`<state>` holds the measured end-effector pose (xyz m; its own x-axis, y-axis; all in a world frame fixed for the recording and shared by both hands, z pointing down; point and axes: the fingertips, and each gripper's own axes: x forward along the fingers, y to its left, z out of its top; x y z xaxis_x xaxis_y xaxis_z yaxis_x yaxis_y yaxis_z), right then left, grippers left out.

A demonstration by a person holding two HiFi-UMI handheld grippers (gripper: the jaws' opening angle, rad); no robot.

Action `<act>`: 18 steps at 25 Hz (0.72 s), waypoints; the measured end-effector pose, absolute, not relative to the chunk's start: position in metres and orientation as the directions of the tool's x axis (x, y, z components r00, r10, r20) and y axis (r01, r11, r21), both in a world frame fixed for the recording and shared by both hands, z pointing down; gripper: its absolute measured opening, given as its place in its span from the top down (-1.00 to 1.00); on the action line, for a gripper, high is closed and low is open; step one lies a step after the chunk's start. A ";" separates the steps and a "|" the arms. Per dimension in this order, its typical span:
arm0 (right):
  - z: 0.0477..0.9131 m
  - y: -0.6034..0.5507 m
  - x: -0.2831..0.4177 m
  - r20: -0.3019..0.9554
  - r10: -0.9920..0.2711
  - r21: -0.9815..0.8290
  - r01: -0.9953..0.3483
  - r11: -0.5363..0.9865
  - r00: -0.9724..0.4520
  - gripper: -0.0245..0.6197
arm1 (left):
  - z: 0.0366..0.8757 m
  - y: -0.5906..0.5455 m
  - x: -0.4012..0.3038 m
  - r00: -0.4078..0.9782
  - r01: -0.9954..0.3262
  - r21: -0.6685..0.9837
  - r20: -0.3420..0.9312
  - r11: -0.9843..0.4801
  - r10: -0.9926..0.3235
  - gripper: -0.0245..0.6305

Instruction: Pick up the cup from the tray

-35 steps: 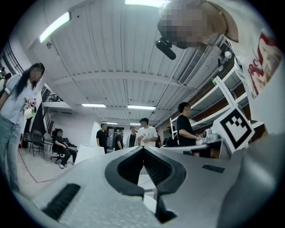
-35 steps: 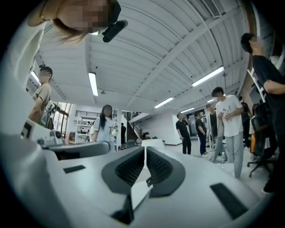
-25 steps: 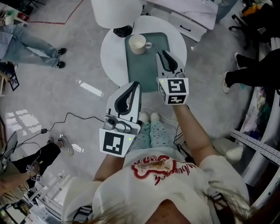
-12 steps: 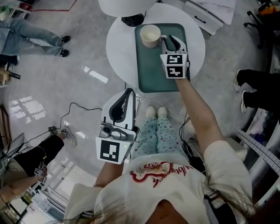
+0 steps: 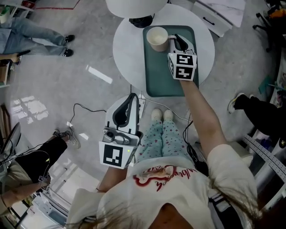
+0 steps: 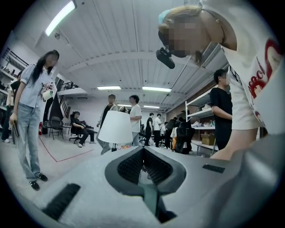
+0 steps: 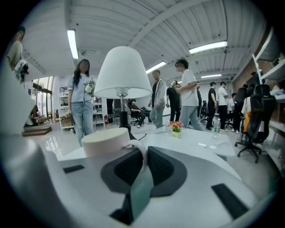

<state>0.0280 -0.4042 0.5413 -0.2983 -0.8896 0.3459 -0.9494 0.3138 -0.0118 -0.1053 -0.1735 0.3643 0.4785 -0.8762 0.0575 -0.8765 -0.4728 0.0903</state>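
A cream cup [image 5: 157, 39] stands at the far left corner of the green tray [image 5: 158, 76] on a round white table [image 5: 127, 44]. My right gripper [image 5: 176, 41] reaches over the tray from the cup's right side. In the right gripper view the cup [image 7: 107, 141] sits just left of the jaws, and its handle [image 7: 142, 156] is pinched between the two dark pads of the right gripper [image 7: 143, 156]. My left gripper [image 5: 133, 95] hangs off the table, low over the floor, shut with nothing in it. In the left gripper view the left gripper [image 6: 143, 151] points out into the room.
A white lamp [image 7: 122, 73] stands just behind the cup, its shade [image 5: 134, 5] at the top edge of the head view. A small flower vase [image 7: 177, 128] sits further back. Cables lie on the floor, and several people stand around the room.
My right gripper has moved forward and left over the tray to the cup's handle and now has it between its jaws. The left gripper has stayed low by my legs.
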 end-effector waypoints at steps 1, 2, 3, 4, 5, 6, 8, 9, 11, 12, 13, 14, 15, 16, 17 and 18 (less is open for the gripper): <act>0.536 -0.400 0.028 0.343 -0.890 -0.029 -0.950 0.311 -0.302 0.78 | 0.361 -0.175 -0.105 0.477 -0.877 0.089 0.048 -0.472 -0.877 0.89; 0.530 -0.395 0.029 0.339 -0.889 -0.049 -0.950 0.309 -0.307 0.78 | 0.356 -0.176 -0.105 0.477 -0.877 0.087 0.034 -0.473 -0.878 0.89; 0.521 -0.388 0.029 0.335 -0.890 -0.065 -0.949 0.307 -0.311 0.78 | 0.351 -0.177 -0.105 0.476 -0.877 0.084 0.016 -0.474 -0.879 0.89; 0.511 -0.380 0.030 0.331 -0.889 -0.077 -0.949 0.307 -0.315 0.78 | 0.346 -0.178 -0.106 0.477 -0.876 0.080 0.004 -0.475 -0.879 0.89; 0.500 -0.370 0.030 0.330 -0.888 -0.088 -0.947 0.310 -0.321 0.78 | 0.343 -0.178 -0.107 0.480 -0.875 0.075 0.003 -0.478 -0.878 0.89; 0.488 -0.360 0.030 0.332 -0.883 -0.102 -0.944 0.315 -0.331 0.78 | 0.341 -0.177 -0.108 0.483 -0.874 0.069 0.005 -0.481 -0.876 0.89; 0.466 -0.337 0.032 0.340 -0.869 -0.141 -0.933 0.330 -0.359 0.78 | 0.331 -0.177 -0.106 0.487 -0.871 0.058 -0.011 -0.487 -0.873 0.89; 0.453 -0.326 0.033 0.341 -0.865 -0.155 -0.929 0.336 -0.369 0.78 | 0.325 -0.178 -0.104 0.490 -0.870 0.053 -0.019 -0.490 -0.871 0.89; 0.423 -0.304 0.039 0.328 -0.866 -0.148 -0.926 0.349 -0.378 0.78 | 0.311 -0.177 -0.098 0.501 -0.864 0.045 -0.037 -0.502 -0.865 0.89; 0.406 -0.292 0.043 0.319 -0.867 -0.140 -0.924 0.356 -0.382 0.78 | 0.303 -0.175 -0.094 0.506 -0.860 0.042 -0.048 -0.508 -0.861 0.89; 0.390 -0.279 0.047 0.311 -0.868 -0.137 -0.922 0.363 -0.388 0.78 | 0.294 -0.171 -0.090 0.511 -0.857 0.036 -0.062 -0.514 -0.857 0.89; 0.375 -0.267 0.053 0.304 -0.868 -0.139 -0.919 0.368 -0.393 0.78 | 0.285 -0.166 -0.087 0.516 -0.855 0.026 -0.079 -0.519 -0.853 0.89; 0.362 -0.256 0.058 0.297 -0.869 -0.142 -0.918 0.370 -0.397 0.78 | 0.276 -0.163 -0.084 0.519 -0.852 0.015 -0.095 -0.523 -0.849 0.89; 0.351 -0.247 0.062 0.292 -0.870 -0.143 -0.918 0.371 -0.397 0.78 | 0.268 -0.161 -0.081 0.525 -0.849 0.006 -0.106 -0.529 -0.844 0.89; 0.342 -0.240 0.067 0.288 -0.872 -0.141 -0.919 0.369 -0.395 0.78 | 0.262 -0.161 -0.077 0.533 -0.844 0.003 -0.113 -0.537 -0.839 0.89; 0.335 -0.234 0.072 0.285 -0.875 -0.138 -0.920 0.367 -0.391 0.78 | 0.257 -0.161 -0.072 0.541 -0.839 0.001 -0.117 -0.545 -0.833 0.89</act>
<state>0.0719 -0.2341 0.3346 -0.3914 -0.8749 0.2853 -0.9201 0.3668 -0.1376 -0.0723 -0.1613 0.2574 0.5407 -0.8330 -0.1171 -0.8387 -0.5446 0.0012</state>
